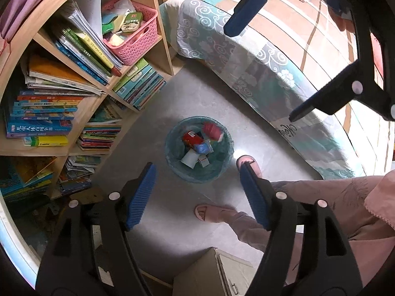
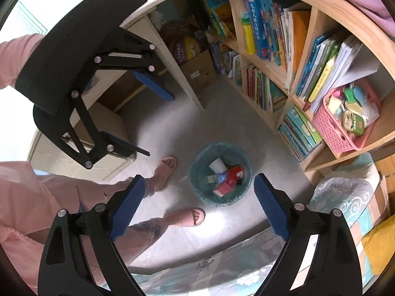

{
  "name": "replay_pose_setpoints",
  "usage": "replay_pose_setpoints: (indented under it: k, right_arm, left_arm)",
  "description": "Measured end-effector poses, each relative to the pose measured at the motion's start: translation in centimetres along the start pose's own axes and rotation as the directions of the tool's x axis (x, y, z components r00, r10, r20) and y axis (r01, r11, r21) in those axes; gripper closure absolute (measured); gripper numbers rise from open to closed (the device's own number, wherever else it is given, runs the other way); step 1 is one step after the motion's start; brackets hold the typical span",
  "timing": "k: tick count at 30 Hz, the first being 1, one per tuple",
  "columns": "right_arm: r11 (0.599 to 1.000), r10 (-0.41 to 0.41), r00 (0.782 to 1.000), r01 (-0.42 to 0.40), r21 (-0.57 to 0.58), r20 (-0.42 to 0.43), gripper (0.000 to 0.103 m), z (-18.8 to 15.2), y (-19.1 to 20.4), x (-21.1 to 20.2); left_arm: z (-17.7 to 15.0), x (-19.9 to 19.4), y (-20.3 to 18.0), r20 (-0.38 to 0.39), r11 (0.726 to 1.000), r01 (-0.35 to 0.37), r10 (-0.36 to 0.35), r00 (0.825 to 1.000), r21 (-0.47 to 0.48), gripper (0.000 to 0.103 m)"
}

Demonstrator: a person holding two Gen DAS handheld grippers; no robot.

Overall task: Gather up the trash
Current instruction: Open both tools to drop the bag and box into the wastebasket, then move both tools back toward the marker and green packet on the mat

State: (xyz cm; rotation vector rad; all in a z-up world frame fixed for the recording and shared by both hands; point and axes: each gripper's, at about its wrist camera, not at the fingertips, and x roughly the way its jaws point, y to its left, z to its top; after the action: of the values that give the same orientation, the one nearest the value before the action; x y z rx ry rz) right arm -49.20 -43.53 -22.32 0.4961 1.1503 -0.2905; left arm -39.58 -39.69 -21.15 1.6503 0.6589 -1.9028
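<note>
Left gripper [image 1: 197,192]: held high above the floor, looking down; jaws spread wide, blue pads apart, nothing between them. Also seen from the right wrist [image 2: 158,123], upper left of that view, likewise spread and empty.
Right gripper [image 2: 198,206]: also high, pointing down; jaws spread wide, nothing held. From the left wrist it shows at upper right [image 1: 259,74], spread.
Trash bin [image 1: 172,157]: round, lined with a blue-green bag, standing on the grey floor [image 1: 202,93] between the bookshelf and the bed, apart from both. In the right wrist view its rim [image 2: 195,172] lies between that gripper's fingertips, far below them.
Trash: inside the bin. Red can [image 1: 191,138], red carton [image 1: 212,129], white paper cup [image 1: 190,159], small blue and white wrappers; pieces overlap, lying tilted. Same heap from the right [image 2: 227,180], with the white cup [image 2: 217,165] toward the bin's far rim.
Bookshelf [image 1: 81,108]: wooden compartments packed with books, some stacked flat, some leaning.
Pink basket [image 1: 138,42]: at the front edge of an upper shelf, filled with small items.
Bed [image 1: 259,56]: patterned cover hanging over the edge near the bin.
Person's feet: pink slippers [image 1: 209,212] on the floor just beside the bin.
Cardboard box [image 2: 200,71]: on the floor under the desk, well apart from the bin.
</note>
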Motion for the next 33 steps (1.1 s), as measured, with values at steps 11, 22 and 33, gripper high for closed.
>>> replay_pose_setpoints:
  k: [11, 22, 33]
  right_arm:
    - [0.999, 0.003, 1.000, -0.003, -0.033, -0.001, 0.014, 0.7, 0.4, -0.8]
    - [0.987, 0.046, 0.999, -0.044, -0.153, 0.015, 0.014, 3.7, 2.7, -3.0]
    - [0.938, 0.103, 0.995, -0.091, -0.335, 0.017, 0.014, 9.9, 7.9, -4.1]
  left_arm:
    - [-2.0, -1.7, 0.4, 0.010, 0.998, -0.017, 0.018, 1.000, -0.056, 0.035]
    - [-6.2, -7.8, 1.5, 0.074, 0.976, -0.098, 0.114, 0.991, -0.193, 0.030]
    - [-14.1, -14.1, 1.8, 0.072, 0.883, -0.192, 0.246, 0.967, -0.429, 0.028]
